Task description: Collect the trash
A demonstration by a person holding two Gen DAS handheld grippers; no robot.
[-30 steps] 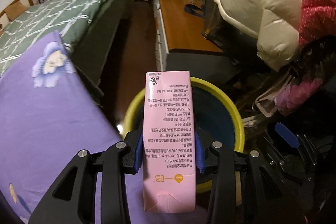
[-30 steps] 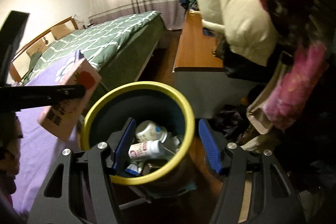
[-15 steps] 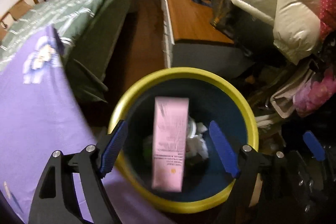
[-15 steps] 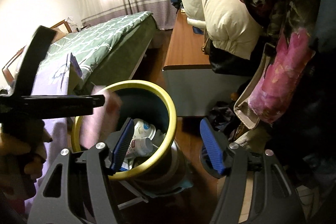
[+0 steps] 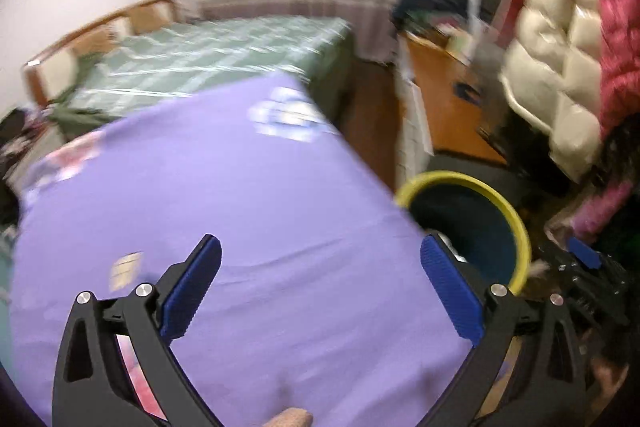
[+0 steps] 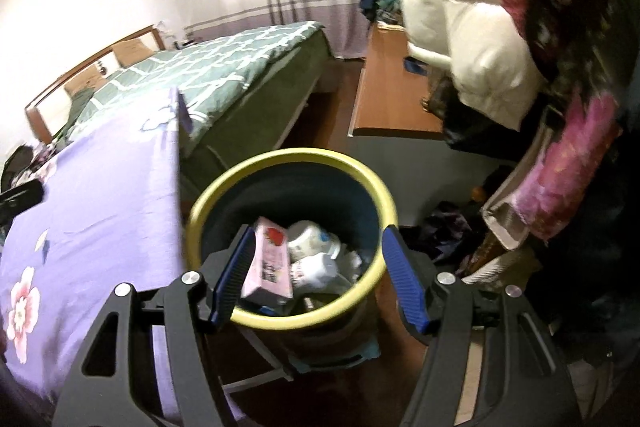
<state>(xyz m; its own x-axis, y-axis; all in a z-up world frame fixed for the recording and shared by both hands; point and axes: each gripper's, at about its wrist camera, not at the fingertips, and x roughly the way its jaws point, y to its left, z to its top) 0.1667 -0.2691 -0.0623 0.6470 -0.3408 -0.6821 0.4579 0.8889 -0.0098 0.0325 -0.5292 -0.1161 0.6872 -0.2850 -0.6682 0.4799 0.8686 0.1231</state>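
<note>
Purple bedsheet [image 5: 248, 211] edge beside yellow-rimmed bin [image 6: 362, 183], pink carton [image 6: 268, 261] inside, both tongs agape.

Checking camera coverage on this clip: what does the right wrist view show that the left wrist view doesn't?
Only the right wrist view looks into the bin and shows the pink carton beside white bottles. Only the left wrist view shows the open left gripper over the purple sheet. Both share the yellow-rimmed bin, green bed and wooden desk.
</note>
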